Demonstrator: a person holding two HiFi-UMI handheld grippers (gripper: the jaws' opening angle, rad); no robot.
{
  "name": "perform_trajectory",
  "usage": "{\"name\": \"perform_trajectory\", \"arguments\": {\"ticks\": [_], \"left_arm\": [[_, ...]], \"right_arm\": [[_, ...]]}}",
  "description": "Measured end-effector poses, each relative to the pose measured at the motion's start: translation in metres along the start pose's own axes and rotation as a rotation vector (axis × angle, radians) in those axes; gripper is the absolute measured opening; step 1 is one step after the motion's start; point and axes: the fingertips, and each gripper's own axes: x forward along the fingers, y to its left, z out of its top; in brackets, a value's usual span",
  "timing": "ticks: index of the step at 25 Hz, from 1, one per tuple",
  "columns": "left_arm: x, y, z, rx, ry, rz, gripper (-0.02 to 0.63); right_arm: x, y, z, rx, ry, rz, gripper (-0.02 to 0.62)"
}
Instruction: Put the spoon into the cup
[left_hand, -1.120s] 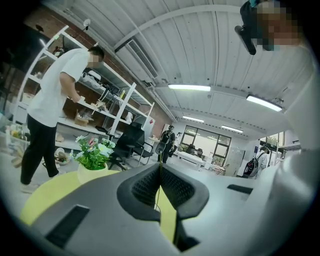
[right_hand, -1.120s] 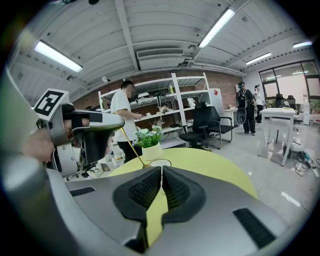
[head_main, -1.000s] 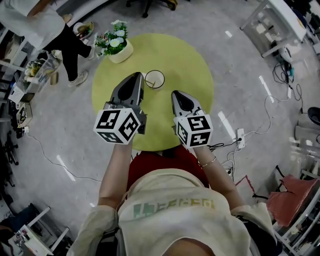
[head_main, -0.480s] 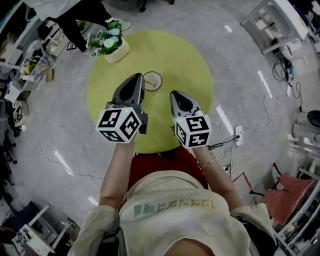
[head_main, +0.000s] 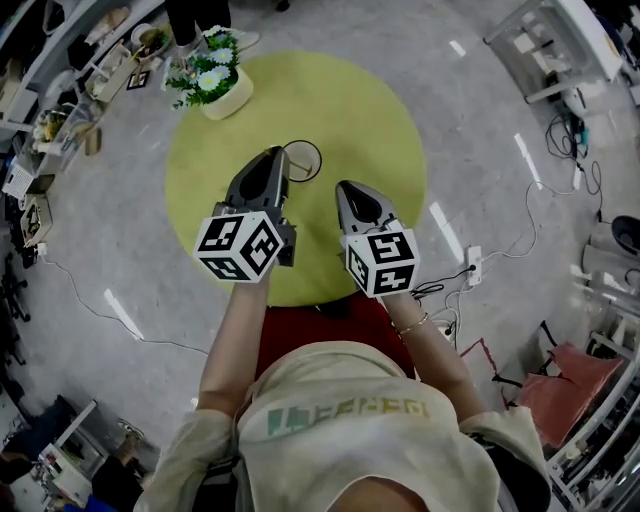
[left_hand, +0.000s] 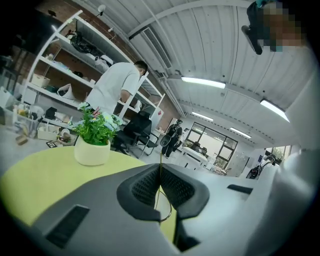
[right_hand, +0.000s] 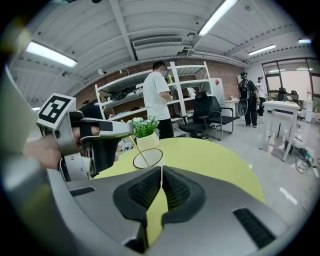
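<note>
A thin gold spoon (right_hand: 139, 150) slants down from the tip of the left tool (head_main: 277, 155) across the mouth of the white cup (head_main: 302, 160). Its lower end is hidden behind the right tool (right_hand: 161, 175). The left tool's jaws are clamped on the spoon's handle. The right tool's jaws are pressed together on nothing, with only a strip of the round yellow-green table (head_main: 370, 120) showing below them. The cup stands just ahead of the left tool, and ahead and left of the right tool. One spoon, one cup and one potted plant (head_main: 215, 85) are on show; the plant sits well beyond the left tool, near the table's far edge.
</note>
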Motion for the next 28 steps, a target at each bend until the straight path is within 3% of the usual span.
{"name": "perform_trajectory", "arguments": {"ticks": [16, 28], "left_arm": [[0.021, 0.02, -0.016, -0.027, 0.032, 0.022, 0.023], [0.019, 0.036, -0.016, 0.007, 0.045, 0.056, 0.025]], "right_arm": [[0.018, -0.004, -0.008, 0.005, 0.038, 0.015, 0.037], [0.018, 0.0, -0.013, 0.014, 0.053, 0.018, 0.037]]}}
